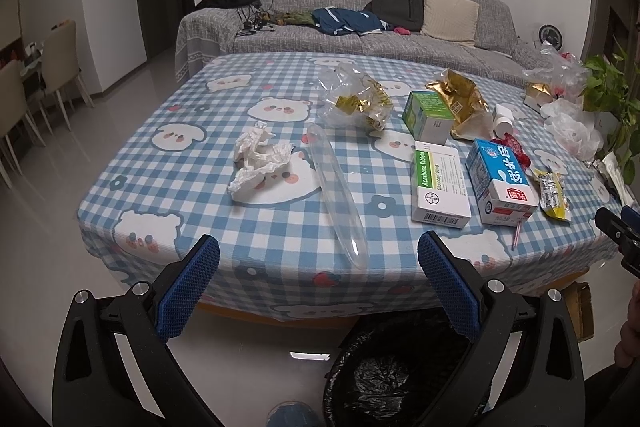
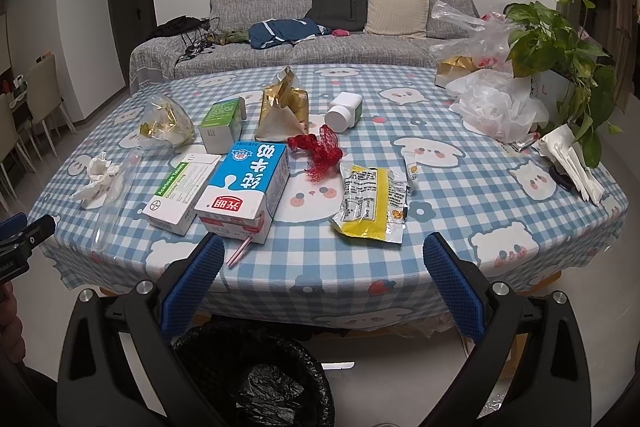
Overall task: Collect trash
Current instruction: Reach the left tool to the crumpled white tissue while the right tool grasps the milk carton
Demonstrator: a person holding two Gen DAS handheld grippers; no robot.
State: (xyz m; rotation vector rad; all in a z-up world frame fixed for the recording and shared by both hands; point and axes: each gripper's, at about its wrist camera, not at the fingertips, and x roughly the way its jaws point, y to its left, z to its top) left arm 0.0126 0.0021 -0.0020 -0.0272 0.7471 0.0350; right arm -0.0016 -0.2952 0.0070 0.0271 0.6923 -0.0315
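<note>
Both jaws wide open, empty, hanging off the near edge of the surface above the bin.

My left gripper [image 1: 318,259] faces the clear plastic tube [image 1: 338,195], long axis running away from me, near end almost between the jaws. My right gripper [image 2: 324,261] sits nearer the milk carton [image 2: 246,185] and yellow wrapper [image 2: 372,203]. The lined bin [image 2: 256,375] is below, its rim partly cut off. I can't tell if the carton is empty.
</note>
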